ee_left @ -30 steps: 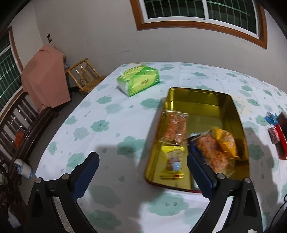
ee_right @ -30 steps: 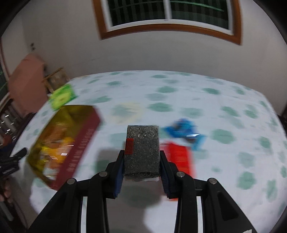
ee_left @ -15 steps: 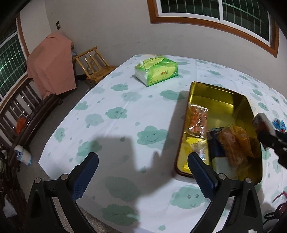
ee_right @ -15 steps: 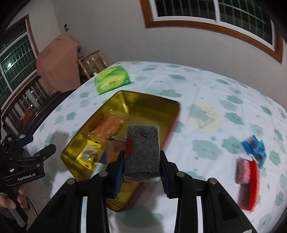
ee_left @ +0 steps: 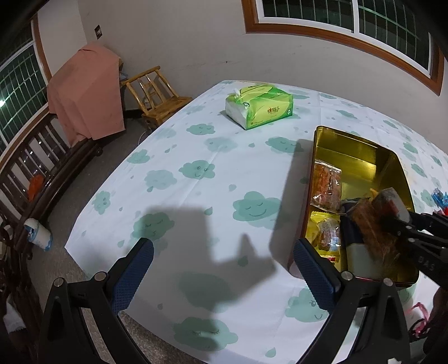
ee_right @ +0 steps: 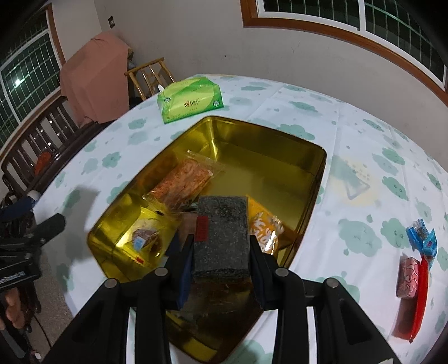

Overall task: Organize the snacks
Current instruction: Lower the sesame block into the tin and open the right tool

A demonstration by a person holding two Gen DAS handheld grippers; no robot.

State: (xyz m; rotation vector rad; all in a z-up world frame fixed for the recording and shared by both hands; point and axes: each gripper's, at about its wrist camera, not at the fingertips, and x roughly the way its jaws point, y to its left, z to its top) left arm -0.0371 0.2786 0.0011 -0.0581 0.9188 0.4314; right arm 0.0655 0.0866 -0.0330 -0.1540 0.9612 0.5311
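R gripper (ee_right: 221, 252) fingers clamped on dark snack block (ee_right: 221, 235), held over gold tin (ee_right: 268, 145), 6 o'clock end, likely for drop-in. L gripper (ee_left: 224, 268) fingers wide, empty, above bench (ee_left: 196, 156). Loose snacks (ee_right: 414, 263) at 3 o'clock.

A home's living room: a cloud-print cloth-covered counter (ee_left: 196, 173), small wooden chair (ee_left: 156, 95), dark wooden bench (ee_left: 36, 168), wood-framed barred windows (ee_left: 350, 25).

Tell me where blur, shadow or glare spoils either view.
Left wrist view: the dark speckled snack block and right gripper are motion-smeared, and hard gripper shadows fall on the cloud-print tablecloth. Right wrist view: mostly sharp, with glare on the gold rectangular tin.
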